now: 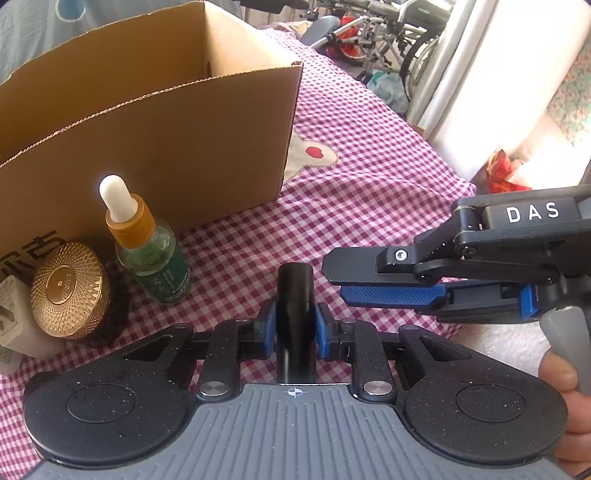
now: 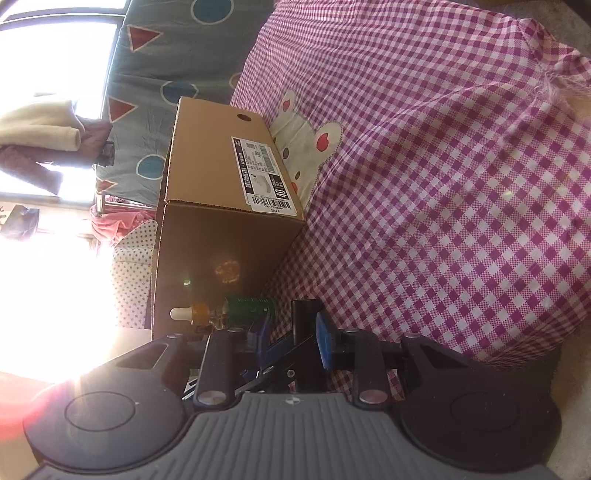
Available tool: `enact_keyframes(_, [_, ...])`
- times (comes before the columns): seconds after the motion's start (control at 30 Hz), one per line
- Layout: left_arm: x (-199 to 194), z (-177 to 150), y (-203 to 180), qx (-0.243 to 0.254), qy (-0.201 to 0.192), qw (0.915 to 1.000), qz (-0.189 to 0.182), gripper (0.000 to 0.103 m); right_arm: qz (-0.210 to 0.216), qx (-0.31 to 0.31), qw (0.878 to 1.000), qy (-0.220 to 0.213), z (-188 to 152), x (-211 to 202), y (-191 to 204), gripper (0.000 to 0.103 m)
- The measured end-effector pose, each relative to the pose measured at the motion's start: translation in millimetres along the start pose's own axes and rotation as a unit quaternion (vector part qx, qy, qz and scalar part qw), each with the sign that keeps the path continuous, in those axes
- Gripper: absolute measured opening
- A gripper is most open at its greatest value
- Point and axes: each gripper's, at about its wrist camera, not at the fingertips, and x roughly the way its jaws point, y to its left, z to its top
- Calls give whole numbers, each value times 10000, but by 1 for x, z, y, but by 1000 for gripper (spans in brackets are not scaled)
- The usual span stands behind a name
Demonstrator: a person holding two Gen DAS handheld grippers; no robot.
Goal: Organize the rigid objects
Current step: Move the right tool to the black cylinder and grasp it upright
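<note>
My left gripper (image 1: 294, 319) has its blue pads pinched on a black cylinder (image 1: 294, 295), which stands upright on the pink-and-white checked cloth (image 1: 369, 177). My right gripper (image 1: 369, 284) comes in from three o'clock, its jaws narrow and holding nothing; its own view shows the same.

At ten o'clock a dropper bottle (image 1: 147, 247) with a white bulb stands just before an open cardboard box (image 1: 166, 122). At nine o'clock sits a gold-lidded jar (image 1: 70, 291), with a small white carton (image 1: 14, 332) beside it.

A rabbit patch (image 1: 314, 155) marks the cloth by the box's corner. Wheelchairs (image 1: 388, 33) crowd the room at one o'clock, beside a pale curtain (image 1: 480, 74). Through the right wrist camera I see a grey patterned sheet (image 2: 159, 48) and a glaring window (image 2: 55, 55).
</note>
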Motion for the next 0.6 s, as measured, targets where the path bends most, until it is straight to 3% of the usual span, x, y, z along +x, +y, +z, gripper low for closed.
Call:
enact_keyframes(0.2, [-5,-5,-6,239,147,9996,50,28,-194,-186,9996,13,-3,6,9,30])
enact_keyframes(0.4, [-6,-10,-5,322,50,9995,62,24,-614,-618,9961,161,-10,20,22,30])
enact_keyframes(0.6, [-6,-9,1,255,-73,9996,27,23,-753,-1038,9917,133,-17,30,33,28])
